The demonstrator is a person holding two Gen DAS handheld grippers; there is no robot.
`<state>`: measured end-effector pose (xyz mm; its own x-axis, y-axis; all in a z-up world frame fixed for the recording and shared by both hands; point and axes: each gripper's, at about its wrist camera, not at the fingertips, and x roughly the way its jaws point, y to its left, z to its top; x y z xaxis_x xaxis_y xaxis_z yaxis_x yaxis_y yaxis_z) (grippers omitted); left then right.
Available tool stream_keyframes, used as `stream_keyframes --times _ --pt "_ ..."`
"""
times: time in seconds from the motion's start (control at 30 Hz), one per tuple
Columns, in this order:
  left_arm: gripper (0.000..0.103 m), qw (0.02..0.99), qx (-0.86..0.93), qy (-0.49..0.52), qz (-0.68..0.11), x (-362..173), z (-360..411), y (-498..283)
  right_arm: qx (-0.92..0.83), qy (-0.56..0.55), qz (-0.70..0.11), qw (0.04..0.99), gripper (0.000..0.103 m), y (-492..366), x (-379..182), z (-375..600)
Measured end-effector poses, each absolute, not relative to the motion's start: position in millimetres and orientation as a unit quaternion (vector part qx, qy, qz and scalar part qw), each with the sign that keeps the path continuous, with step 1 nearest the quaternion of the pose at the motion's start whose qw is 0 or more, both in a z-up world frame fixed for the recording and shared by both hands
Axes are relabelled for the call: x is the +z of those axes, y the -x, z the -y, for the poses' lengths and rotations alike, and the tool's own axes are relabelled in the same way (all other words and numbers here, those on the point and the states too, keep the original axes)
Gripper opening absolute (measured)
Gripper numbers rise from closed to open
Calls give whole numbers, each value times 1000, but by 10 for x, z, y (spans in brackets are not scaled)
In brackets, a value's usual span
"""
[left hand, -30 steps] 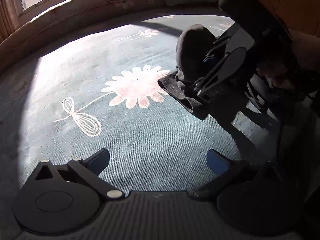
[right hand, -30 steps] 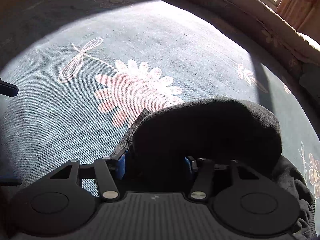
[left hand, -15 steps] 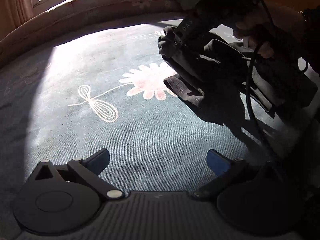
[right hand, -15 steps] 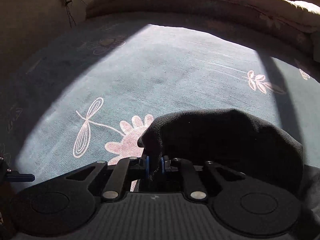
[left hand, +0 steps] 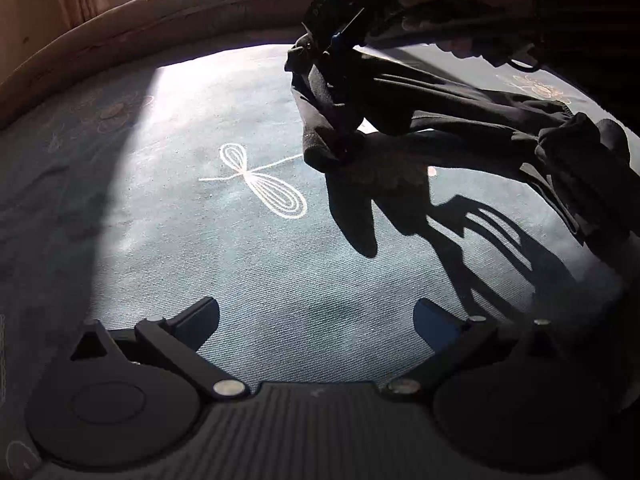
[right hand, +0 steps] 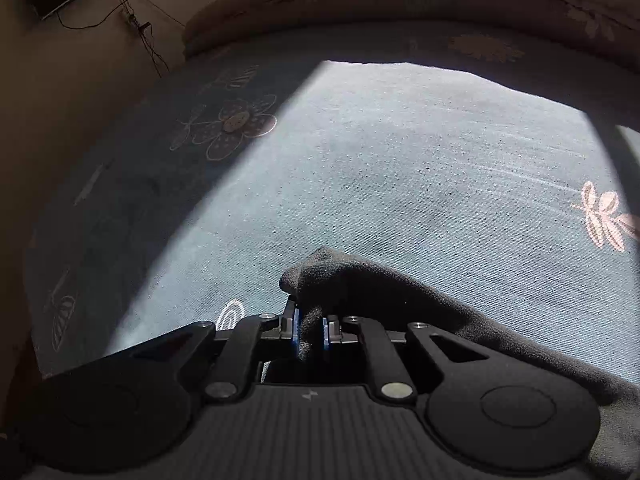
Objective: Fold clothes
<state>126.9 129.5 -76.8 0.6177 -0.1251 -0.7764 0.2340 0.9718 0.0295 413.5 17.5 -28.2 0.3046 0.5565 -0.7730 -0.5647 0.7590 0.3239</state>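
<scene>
Right wrist: right claw [right hand: 310, 332] pinches black garment [right hand: 360, 292] (no legible writing).

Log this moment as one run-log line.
right gripper: shut on dark garment, lifted off blue floral sheet | left gripper: open, empty

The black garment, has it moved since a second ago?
Yes. The black garment, gripped by the right gripper, has lifted off the bed cover, away from the dragonfly print.
</scene>
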Motion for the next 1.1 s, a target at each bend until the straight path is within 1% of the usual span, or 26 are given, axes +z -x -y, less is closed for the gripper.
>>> stream_keyframes --times 0.2,0.23,0.27,0.37,0.43,0.5,0.63,0.7,0.87,0.93,0.97,1.1 --pt "102 898 -85 -50 -429 -741 -1418 -1247 347 2 -465 814 13 -4337 -325 -477" --pt "102 898 -82 -50 -429 -735 -1433 -1242 341 1 -472 813 14 -4375 -367 -484" --pt "102 898 -80 -49 -429 -738 -1452 -1244 335 -1 -479 811 18 -4412 -410 -491" --pt "102 901 -81 -40 -425 -752 -1515 -1236 329 -4 -492 806 21 -4441 -501 -454" --pt "102 900 -91 -26 -425 -779 -1545 -1233 342 2 -489 802 25 -4326 -469 -360" --pt "103 896 -102 -6 -432 -852 -1574 -1269 353 9 -481 802 31 -4183 -378 -223" --pt "103 880 -118 20 -459 -1033 -1583 -1384 369 40 -460 807 37 -3824 -129 117" --pt "102 879 -111 6 -464 -1081 -1548 -1407 369 54 -449 812 41 -3611 -21 307" --pt "102 882 -128 -46 -452 -1128 -1487 -1347 364 63 -426 826 44 -3110 151 813" --pt "102 884 -136 -63 -442 -1146 -1489 -1303 361 55 -419 831 48 -2934 165 1000" --pt "103 885 -137 -67 -441 -1143 -1486 -1296 360 50 -416 834 50 -2846 172 1094" --pt "102 879 -87 -49 -467 -1083 -1479 -1382 353 38 -408 841 52 -2532 123 1379"
